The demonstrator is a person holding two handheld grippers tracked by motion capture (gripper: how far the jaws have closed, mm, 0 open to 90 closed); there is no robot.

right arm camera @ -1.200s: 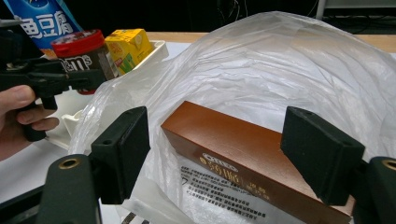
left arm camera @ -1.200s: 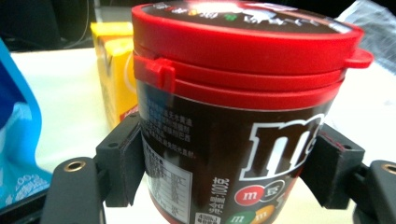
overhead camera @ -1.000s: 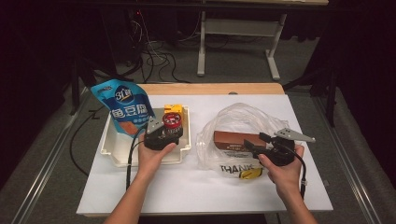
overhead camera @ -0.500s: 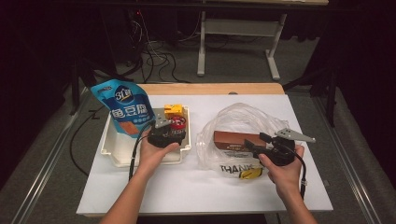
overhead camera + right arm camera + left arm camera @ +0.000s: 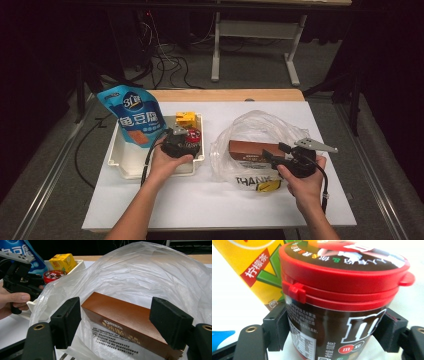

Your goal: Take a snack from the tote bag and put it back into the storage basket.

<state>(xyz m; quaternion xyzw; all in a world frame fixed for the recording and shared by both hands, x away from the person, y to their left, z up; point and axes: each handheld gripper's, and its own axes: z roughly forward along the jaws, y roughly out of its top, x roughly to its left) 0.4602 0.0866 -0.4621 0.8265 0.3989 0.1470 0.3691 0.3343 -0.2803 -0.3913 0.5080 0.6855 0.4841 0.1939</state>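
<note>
**Inspector A:** Position of the red-lidded candy tub (image 5: 342,315)?

**Inspector B:** Centre of the left gripper view, between the jaws of the left gripper (image 5: 334,327). Black pads flat against both sides of the brown wall, below the lid. Clamped, by the look of it. In the high view, left of centre, inside the white tray (image 5: 117,160), at its right end.

**Inspector A:** Change over the last second?

**Inspector B:** Slight. Red lid earlier tucked just under the yellow drink carton (image 5: 186,119); now a little lower and further right in the frame, clear of the carton. Left hand shifted only a touch. Jaw spread unchanged.

**Inspector A:** Meaning for the work?

**Inspector B:** Judged as grip secured and the tub just starting out of the tray. Lift-out not yet done; tub not yet over the tray wall.

**Inspector A:** Surroundings?

**Inspector B:** Blue snack pouch (image 5: 132,117) upright at the tray's upper left. Right of centre, clear plastic bag (image 5: 150,270) on the white table (image 5: 200,200), brown biscuit box (image 5: 120,312) lying inside it.

**Inspector B:** Right gripper (image 5: 122,320) at the bag's mouth, jaws wide apart, nothing pinched, same place as a second ago. Looks set to keep the mouth accessible for the tub.
</note>
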